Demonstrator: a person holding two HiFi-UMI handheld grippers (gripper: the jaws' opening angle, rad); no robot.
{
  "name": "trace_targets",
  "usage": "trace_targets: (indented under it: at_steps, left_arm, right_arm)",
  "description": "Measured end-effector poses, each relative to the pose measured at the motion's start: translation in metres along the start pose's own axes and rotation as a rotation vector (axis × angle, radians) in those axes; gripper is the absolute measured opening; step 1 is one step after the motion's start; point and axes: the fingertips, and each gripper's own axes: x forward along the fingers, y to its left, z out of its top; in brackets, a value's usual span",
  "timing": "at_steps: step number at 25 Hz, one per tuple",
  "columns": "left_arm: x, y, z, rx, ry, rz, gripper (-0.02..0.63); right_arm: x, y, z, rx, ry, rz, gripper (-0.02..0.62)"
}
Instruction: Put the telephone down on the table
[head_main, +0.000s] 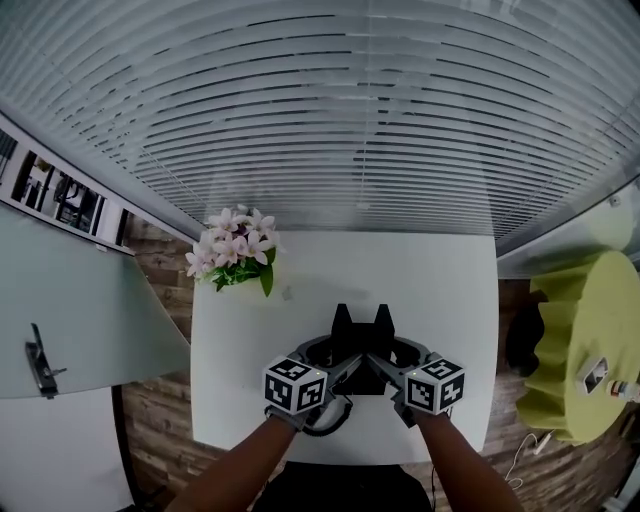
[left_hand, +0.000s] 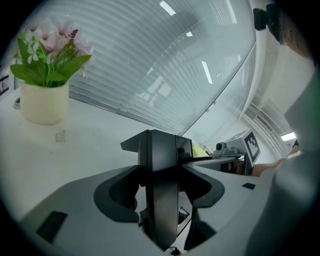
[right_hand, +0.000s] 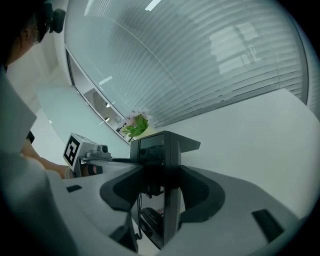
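The black telephone (head_main: 361, 375) is low over the front of the white table (head_main: 440, 290), between my two grippers, and its cord (head_main: 333, 420) loops under the left one. My left gripper (head_main: 341, 318) and right gripper (head_main: 383, 318) angle in toward each other, tips almost touching. In the left gripper view the left gripper (left_hand: 159, 145) has its jaws closed, with a glossy black face of the telephone (left_hand: 183, 148) on its inner side. The right gripper (right_hand: 167, 145) looks the same, with the telephone (right_hand: 149, 150) on its left. How much of the telephone rests on the table is hidden.
A cream pot of pink flowers (head_main: 235, 255) stands at the table's far left corner. Window blinds run behind the table. A yellow-green round stand (head_main: 585, 340) with small items is off to the right, and a glass panel (head_main: 80, 300) to the left. The table's front edge is just under my arms.
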Motion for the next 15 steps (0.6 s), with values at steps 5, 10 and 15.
trace_targets:
  at_steps: [5, 10, 15]
  left_arm:
    - [0.009, 0.009, 0.001, -0.034, 0.008, 0.003, 0.272]
    - [0.015, 0.015, 0.001, -0.055, 0.024, -0.003, 0.272]
    - [0.019, 0.017, 0.001, -0.060, 0.022, 0.008, 0.271]
  right_arm:
    - [0.008, -0.010, 0.001, 0.047, 0.002, 0.004, 0.238]
    - [0.013, -0.018, 0.000, 0.083, 0.006, 0.003, 0.238]
    - [0.015, -0.022, 0.000, 0.100, 0.017, 0.017, 0.238]
